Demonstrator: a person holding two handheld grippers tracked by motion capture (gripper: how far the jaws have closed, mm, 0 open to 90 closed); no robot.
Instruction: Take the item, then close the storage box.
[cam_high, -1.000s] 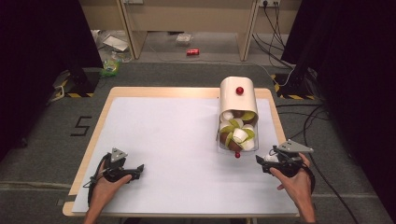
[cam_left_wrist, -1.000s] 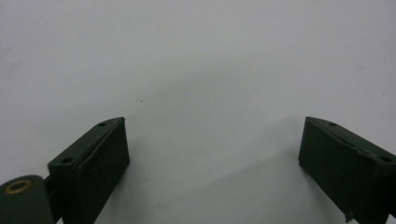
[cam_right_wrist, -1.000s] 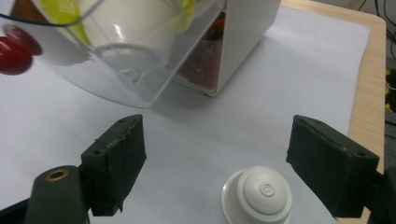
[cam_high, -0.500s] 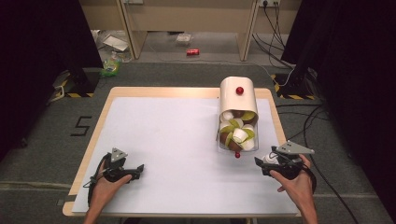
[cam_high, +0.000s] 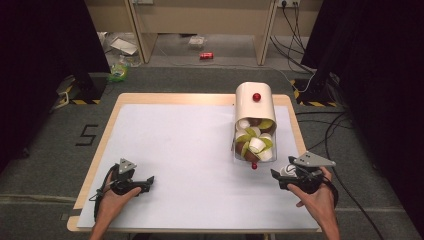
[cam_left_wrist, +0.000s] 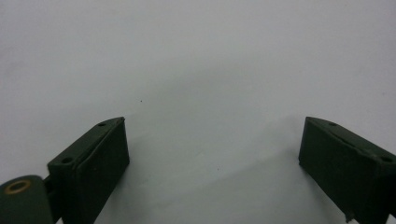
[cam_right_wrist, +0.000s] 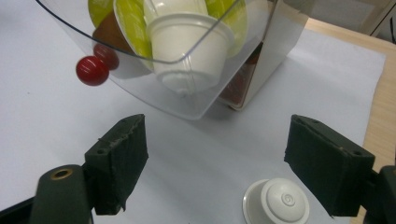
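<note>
A cream dispenser with a red knob on top stands at the table's right. Its clear drawer is pulled out towards me and holds several white, green and brown coffee capsules. A red knob sticks out from the drawer's front. My right gripper rests just in front of the drawer, open. Its jaws have just been closing a little, and a white capsule lies on the sheet between them, near one jaw, untouched. My left gripper is open over bare sheet at the near left.
A white sheet covers the wooden table. Cables run over the floor to the right, and a red can and some litter lie on the floor beyond the table.
The right hand has drifted slightly towards the near edge. The left hand and the dispenser have kept still.
</note>
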